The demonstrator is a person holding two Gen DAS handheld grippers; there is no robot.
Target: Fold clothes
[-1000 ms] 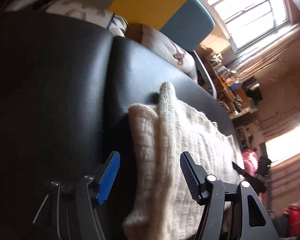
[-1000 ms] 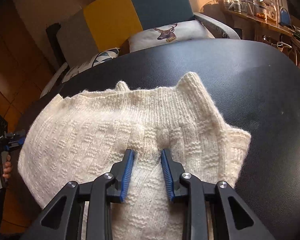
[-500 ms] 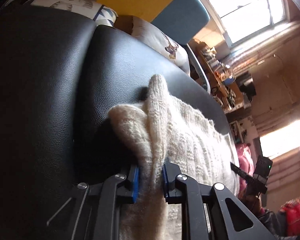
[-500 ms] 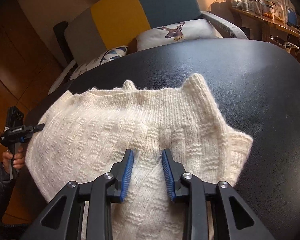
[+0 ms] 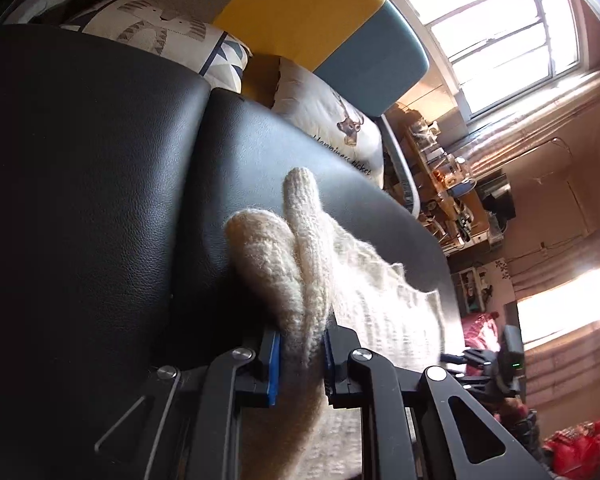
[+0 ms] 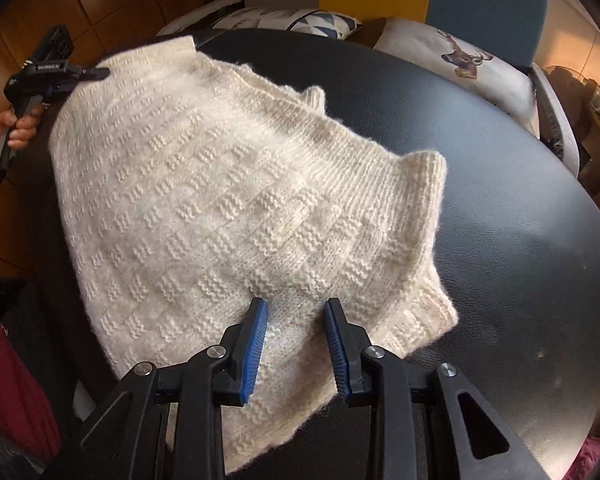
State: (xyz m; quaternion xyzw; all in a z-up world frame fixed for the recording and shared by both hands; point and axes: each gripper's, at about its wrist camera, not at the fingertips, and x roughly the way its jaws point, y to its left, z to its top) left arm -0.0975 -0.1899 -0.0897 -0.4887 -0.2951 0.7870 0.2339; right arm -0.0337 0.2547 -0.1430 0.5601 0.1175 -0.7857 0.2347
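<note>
Black leather upholstery [image 5: 100, 200] filled my left wrist view, where my left gripper [image 5: 300, 360] pinched a bunched edge of the cream knitted sweater [image 5: 300, 264]. Through the right wrist view, that sweater [image 6: 220, 200] draped over the leather, my right gripper [image 6: 296, 344] clamping its near hem.

Beyond the jaws in the left wrist view, the deer cushion [image 5: 332, 120] bears script reading roughly "Happiness ticket"; nothing else is legible.
</note>
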